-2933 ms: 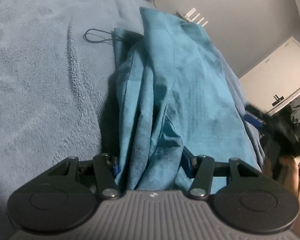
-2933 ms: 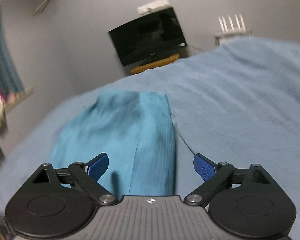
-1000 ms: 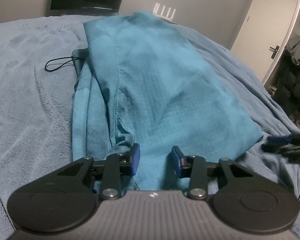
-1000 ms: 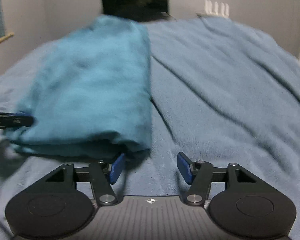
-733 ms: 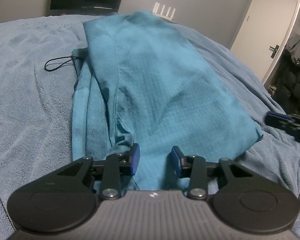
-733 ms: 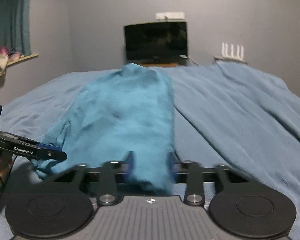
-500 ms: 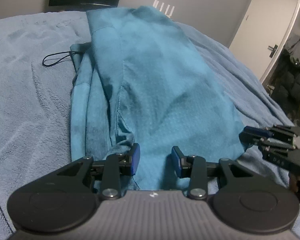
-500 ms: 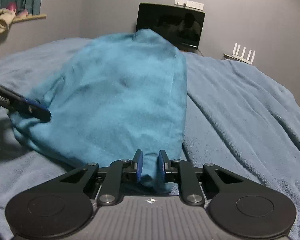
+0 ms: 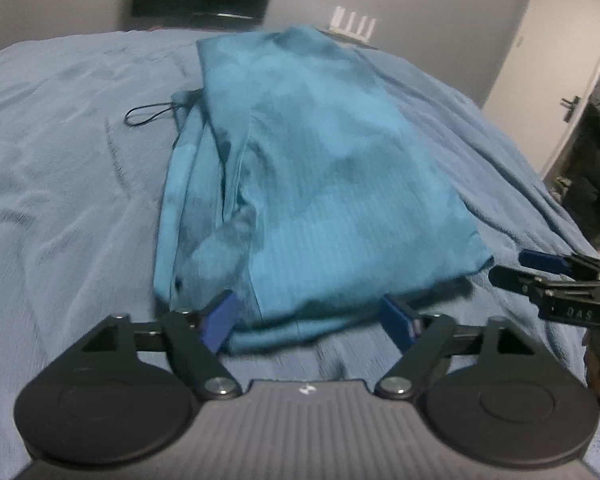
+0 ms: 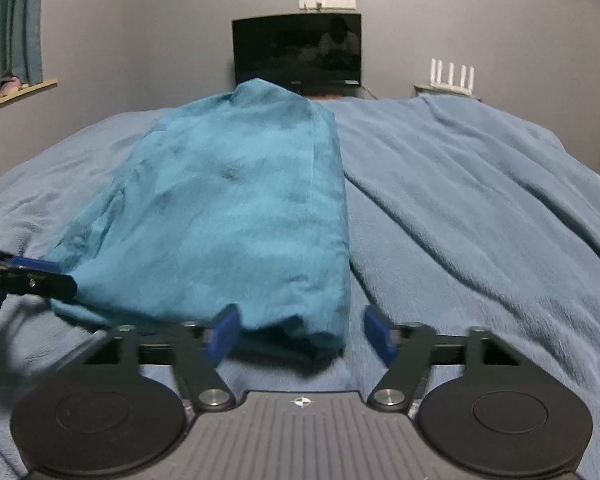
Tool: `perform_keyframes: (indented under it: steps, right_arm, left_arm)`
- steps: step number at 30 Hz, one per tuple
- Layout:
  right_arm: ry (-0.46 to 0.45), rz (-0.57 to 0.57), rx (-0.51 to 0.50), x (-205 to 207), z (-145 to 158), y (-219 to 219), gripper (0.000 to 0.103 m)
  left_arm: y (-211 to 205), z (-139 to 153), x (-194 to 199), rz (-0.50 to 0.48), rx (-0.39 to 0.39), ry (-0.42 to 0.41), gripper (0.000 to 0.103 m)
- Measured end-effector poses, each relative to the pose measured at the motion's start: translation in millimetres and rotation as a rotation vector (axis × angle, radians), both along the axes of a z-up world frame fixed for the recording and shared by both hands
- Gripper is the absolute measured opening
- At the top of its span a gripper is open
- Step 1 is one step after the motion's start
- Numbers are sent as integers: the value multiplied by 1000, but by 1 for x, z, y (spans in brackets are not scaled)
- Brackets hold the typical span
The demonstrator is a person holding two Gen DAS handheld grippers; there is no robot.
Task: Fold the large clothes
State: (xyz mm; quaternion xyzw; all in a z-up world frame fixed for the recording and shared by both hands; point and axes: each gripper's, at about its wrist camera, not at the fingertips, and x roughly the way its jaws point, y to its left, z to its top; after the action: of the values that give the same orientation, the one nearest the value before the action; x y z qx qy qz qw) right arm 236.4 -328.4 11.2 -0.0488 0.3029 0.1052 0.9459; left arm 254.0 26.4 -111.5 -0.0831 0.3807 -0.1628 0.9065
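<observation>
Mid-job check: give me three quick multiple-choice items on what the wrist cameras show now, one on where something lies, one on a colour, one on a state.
1. The black drawstring loop lies where?
A. On the blanket, left of the garment in the left wrist view
B. On top of the garment
C. Between the right gripper's fingers

2. The folded garment is:
A. Red
B. Teal
C. White

3. The television is:
A. Showing a bright picture
B. Dark
C. Covered by cloth

Answers:
1 A, the cord rests on the blue blanket beside the cloth.
2 B, teal against the paler bedding.
3 B, only faint reflections on the screen.
</observation>
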Motion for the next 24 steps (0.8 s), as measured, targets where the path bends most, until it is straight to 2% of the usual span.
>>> perform_keyframes:
  steps: [2, 5, 8, 13, 19, 24]
  right_arm:
    - [42, -19, 3, -6, 0, 0, 91]
    - [127, -45, 18, -15, -2, 0, 97]
    - [147, -79, 29, -29, 0, -1, 103]
    - [130, -95, 41, -47, 5, 0, 103]
    - [144, -116, -7, -40, -4, 3, 103]
    - [124, -109, -28, -39, -4, 5, 103]
  left_arm:
    - [-6, 2, -15, 12, 19, 20, 84]
    - [-12, 6, -37, 22, 15, 51, 84]
    - [-12, 12, -59, 64, -5, 47, 92]
    - [-16, 14, -71, 154, 76, 32, 93]
    - [-7, 6, -60, 198, 84, 68, 93]
    - [-15, 12, -64, 191, 140, 14, 93]
